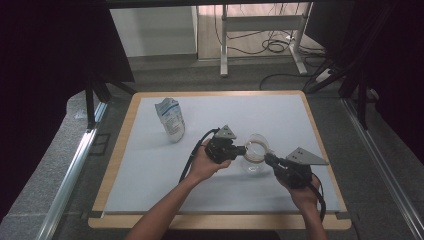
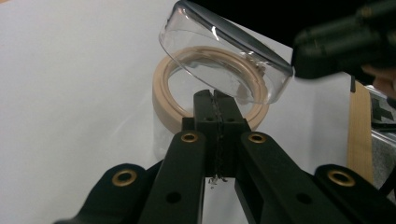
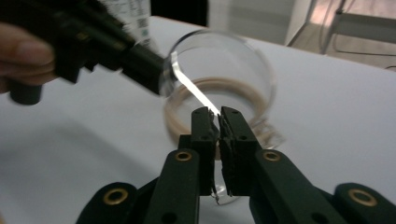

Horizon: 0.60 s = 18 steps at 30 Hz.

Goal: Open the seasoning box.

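A clear glass jar (image 1: pixel 251 167) with a beige ring (image 2: pixel 161 100) around its mouth stands on the white mat, right of centre. My left gripper (image 1: pixel 243 149) comes in from the left and is shut on the near side of that ring (image 1: pixel 256 156); its jaws (image 2: pixel 215 100) are pressed together over it. Above the mouth, the clear glass lid (image 2: pixel 219 51) is lifted and tilted. My right gripper (image 1: pixel 266 157) reaches in from the right, shut on the lid's rim (image 3: pixel 194 91), with its tips (image 3: pixel 216 114) pinching the glass edge.
A white and blue pouch (image 1: pixel 170 119) stands upright at the back left of the mat (image 1: pixel 150 170). A wooden border (image 1: pixel 114 165) runs around the mat. Beyond the table are a desk frame (image 1: pixel 224 45) and cables (image 1: pixel 272 46) on the floor.
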Each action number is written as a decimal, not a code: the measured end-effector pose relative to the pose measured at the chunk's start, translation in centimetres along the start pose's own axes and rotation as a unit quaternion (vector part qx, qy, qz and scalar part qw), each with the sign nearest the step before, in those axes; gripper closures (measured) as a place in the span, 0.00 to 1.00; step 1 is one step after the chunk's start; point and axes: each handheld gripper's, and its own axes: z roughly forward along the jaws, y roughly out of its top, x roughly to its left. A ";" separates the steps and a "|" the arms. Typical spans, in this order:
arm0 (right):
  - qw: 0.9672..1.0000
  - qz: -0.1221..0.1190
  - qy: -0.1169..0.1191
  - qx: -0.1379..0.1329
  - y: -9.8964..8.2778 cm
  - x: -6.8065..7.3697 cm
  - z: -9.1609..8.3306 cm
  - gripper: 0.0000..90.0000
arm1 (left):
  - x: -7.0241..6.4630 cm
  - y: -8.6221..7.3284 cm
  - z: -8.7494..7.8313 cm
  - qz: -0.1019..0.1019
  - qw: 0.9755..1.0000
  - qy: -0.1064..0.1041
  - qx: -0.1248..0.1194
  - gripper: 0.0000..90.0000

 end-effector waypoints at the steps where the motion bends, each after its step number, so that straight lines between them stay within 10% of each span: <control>1: 1.000 -0.004 0.008 0.009 -0.7 0.6 0.3 0.87 | 0.0 0.1 -0.1 0.002 1.000 0.002 -0.001 1.00; 18: 0.994 -0.040 0.056 0.087 -3.9 4.1 6.0 0.63 | -0.4 1.0 -0.4 0.008 1.000 0.002 -0.004 1.00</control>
